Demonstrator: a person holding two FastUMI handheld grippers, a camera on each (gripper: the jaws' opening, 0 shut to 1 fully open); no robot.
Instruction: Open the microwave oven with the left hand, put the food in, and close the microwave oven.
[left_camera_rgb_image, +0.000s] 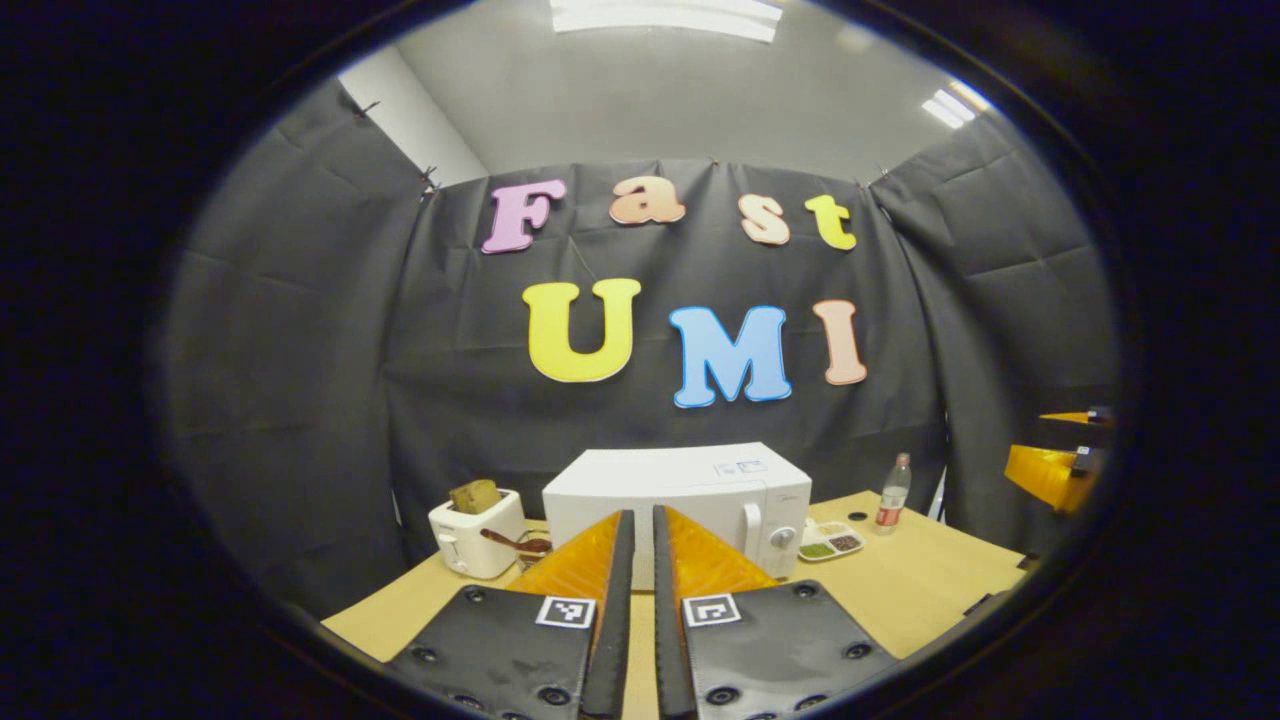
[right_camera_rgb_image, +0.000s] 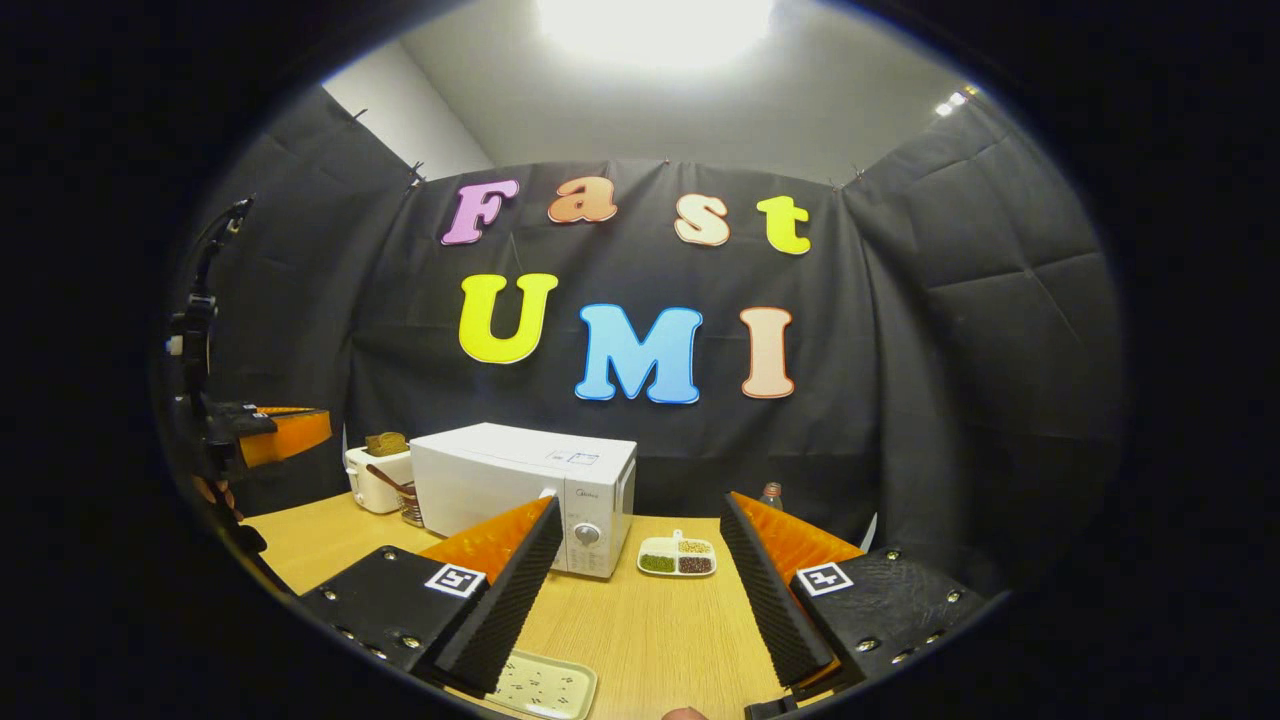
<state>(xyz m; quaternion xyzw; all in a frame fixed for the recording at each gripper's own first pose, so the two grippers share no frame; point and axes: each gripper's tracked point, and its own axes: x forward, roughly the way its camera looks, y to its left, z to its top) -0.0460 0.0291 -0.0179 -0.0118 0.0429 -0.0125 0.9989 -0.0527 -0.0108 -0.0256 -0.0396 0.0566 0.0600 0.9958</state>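
Microwave oven (left_camera_rgb_image: 676, 505) door shut ahead of the left gripper (left_camera_rgb_image: 642, 560), jaws nearly pressed together; right gripper (right_camera_rgb_image: 640, 560) jaws spread, empty. All 3 steps remain.

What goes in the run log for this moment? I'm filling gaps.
microwave: door closed | left gripper: shut, empty, off the microwave | right gripper: open, empty

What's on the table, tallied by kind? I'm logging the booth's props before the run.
Microwave oven: 1
Toaster: 1
Bottle: 1
Divided snack dish: 1
Patterned plate: 1
Cup with spoon: 1
Total: 6
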